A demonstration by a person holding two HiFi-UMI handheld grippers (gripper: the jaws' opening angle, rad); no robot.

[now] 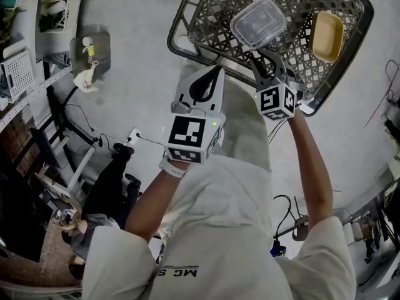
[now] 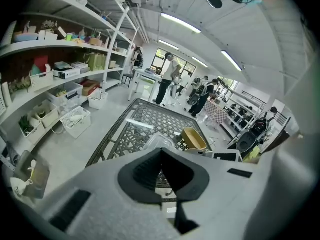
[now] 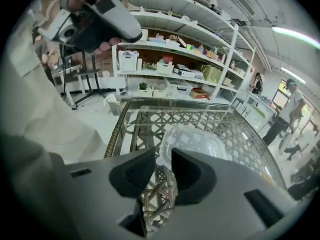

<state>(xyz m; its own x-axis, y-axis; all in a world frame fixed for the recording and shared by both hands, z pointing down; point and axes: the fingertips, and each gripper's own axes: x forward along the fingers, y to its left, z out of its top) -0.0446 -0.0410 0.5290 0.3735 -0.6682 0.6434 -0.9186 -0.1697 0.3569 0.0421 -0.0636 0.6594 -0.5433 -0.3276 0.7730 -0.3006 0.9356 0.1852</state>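
right gripper [image 1: 261,54] pinching clear container [image 1: 258,22], left gripper [image 1: 211,74] (closed)

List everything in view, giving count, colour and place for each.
lattice table: one, dark wicker under a glass top, in front of the person.
plastic container: one, clear, at the table's near side.
dish: one, yellow, on the table's right side.
shelving: one long unit, white, along the wall, stocked with boxes.
floor bins: several, white, at the foot of the shelving.
people: several, in dark and light clothes, at the far end of the room.
left gripper: one, grey with black pads, jaws together with nothing between them.
right gripper: one, same colours, closed on the container's rim.
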